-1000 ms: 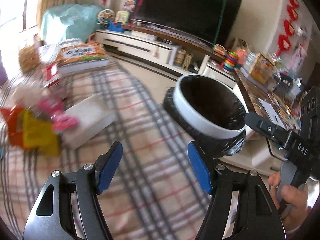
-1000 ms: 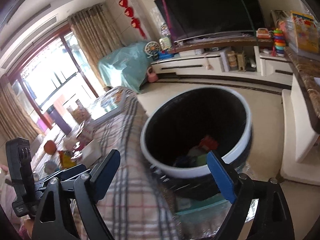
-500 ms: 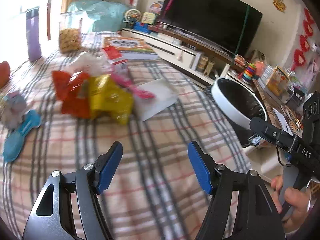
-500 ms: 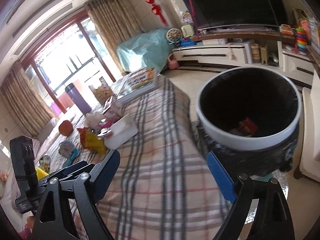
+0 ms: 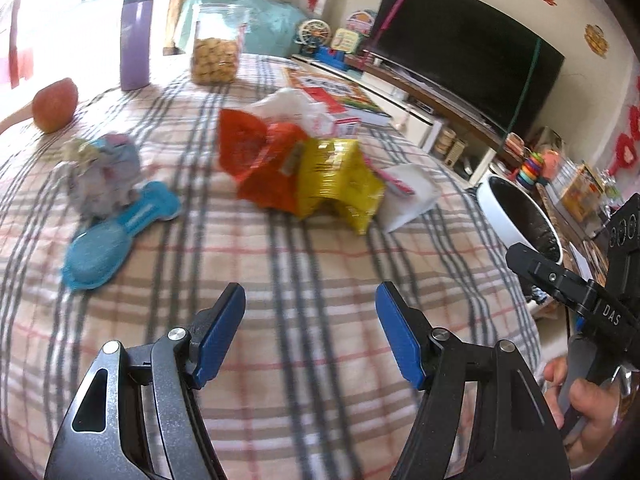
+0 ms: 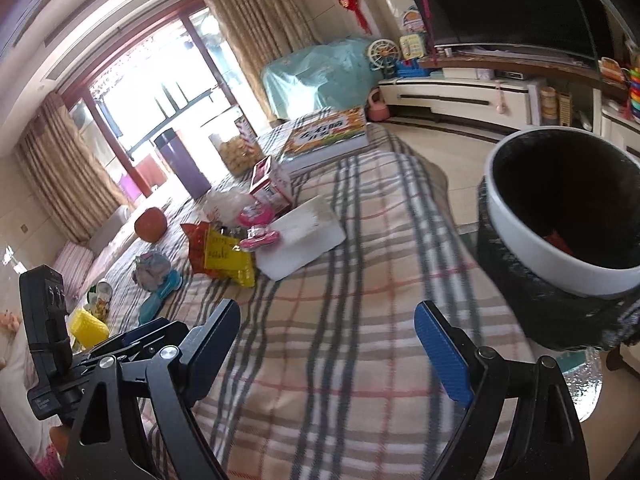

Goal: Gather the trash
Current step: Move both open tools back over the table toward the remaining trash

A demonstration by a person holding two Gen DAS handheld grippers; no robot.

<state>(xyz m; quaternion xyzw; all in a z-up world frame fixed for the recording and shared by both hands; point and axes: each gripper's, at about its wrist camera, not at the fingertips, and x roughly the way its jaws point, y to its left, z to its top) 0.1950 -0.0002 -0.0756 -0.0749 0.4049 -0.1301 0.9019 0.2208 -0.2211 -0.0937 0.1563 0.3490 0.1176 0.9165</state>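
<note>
Two wrappers, orange wrapper (image 5: 260, 164) touching yellow wrapper (image 5: 340, 184), beside white box (image 5: 408, 200).

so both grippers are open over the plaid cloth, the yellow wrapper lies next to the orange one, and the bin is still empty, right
Not quite: the bin is not empty. The right wrist view shows something red lying inside it. The rest holds: the left gripper and right gripper are open above the plaid cloth, and the yellow wrapper lies against the orange wrapper.
</note>
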